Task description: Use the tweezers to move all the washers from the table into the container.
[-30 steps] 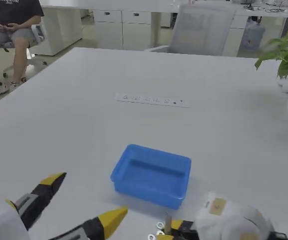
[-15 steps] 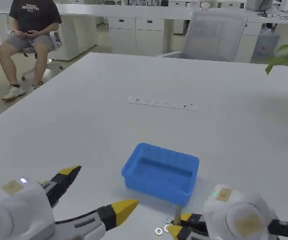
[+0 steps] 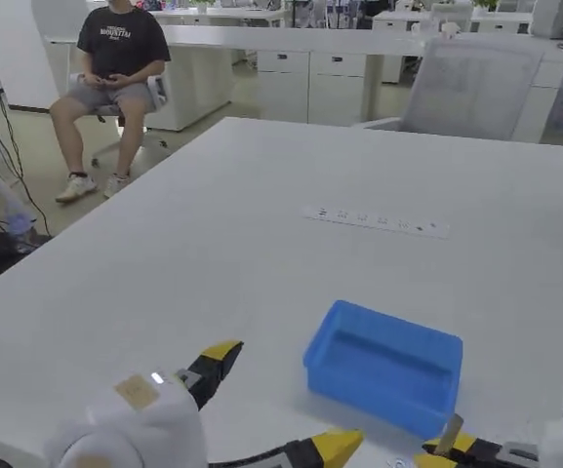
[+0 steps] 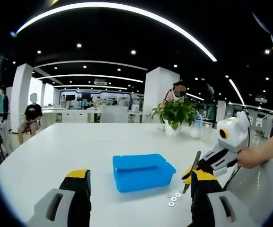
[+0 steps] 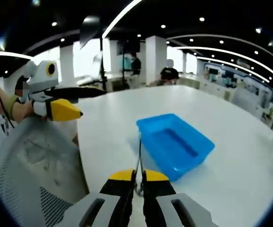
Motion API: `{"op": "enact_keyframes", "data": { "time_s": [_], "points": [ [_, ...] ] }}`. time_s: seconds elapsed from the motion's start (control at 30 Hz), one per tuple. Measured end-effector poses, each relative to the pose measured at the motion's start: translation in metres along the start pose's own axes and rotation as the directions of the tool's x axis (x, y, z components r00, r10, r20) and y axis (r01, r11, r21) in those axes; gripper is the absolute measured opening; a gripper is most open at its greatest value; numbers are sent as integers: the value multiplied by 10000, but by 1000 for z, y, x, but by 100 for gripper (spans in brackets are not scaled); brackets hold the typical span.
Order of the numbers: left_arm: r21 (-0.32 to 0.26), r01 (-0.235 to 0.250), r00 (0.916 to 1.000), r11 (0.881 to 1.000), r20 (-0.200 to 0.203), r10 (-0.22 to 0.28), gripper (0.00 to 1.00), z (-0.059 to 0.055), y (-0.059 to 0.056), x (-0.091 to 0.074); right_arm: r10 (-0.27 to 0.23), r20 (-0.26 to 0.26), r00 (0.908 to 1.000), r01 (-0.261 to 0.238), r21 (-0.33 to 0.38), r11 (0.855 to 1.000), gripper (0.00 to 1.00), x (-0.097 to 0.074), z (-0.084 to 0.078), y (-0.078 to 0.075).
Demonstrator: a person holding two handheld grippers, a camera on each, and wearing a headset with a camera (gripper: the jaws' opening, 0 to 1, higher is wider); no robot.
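— What is your right gripper [image 5: 138, 176] doing?
— Its jaws are pressed tight on the tweezers [image 5: 139, 151]. They are thin and grey, and they stick up out of the jaws.

— And your left gripper [image 3: 279, 400]?
— Its jaws are wide apart and it holds nothing. It hangs low over the table [image 3: 213, 244], to the left of the right one.

— Where are the washers [image 4: 173, 198]?
— On the table, in a little row. In the left gripper view they lie just beside the low end of the tweezers. I cannot tell if the tip touches one.

— Which hand is nearer to them?
— The right one, by far. That is good, as it has the tweezers.

— Where is the box [image 4: 143, 171]?
— The blue box sits just past the washers, a bit to the left of the tweezers. Its long side faces me. It looks empty to me.

— So which way must a washer go?
— I think up and forward, over the near wall of the box. It is a short trip. The tip must pinch a ring first. I guess that is the hard part, as the rings lie flat.
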State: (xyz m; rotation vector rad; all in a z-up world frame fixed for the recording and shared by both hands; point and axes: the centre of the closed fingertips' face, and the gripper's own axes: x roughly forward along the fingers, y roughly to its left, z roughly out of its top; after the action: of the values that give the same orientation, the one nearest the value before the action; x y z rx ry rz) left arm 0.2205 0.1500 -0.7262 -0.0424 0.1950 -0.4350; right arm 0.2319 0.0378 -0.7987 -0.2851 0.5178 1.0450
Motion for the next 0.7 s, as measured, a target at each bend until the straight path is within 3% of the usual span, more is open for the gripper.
{"op": "enact_keyframes", "data": {
  "time_s": [0.37,0.5,0.7],
  "points": [
    [-23,-57,9998,10000,-196,57,83,-4,7,3,-146,326,9994,121,754,9971,3,0,3,-11],
    [-457,16,9982,9990,-602,-44,83,-13,9,6,-263,578,9980,206,970,9951,3,-3,7,-17],
    [-345,223,9975,9992,-665,-246,82,-14,5,6,-568,728,9957,487,1081,9929,3,-6,10,-23]
  ]
}}
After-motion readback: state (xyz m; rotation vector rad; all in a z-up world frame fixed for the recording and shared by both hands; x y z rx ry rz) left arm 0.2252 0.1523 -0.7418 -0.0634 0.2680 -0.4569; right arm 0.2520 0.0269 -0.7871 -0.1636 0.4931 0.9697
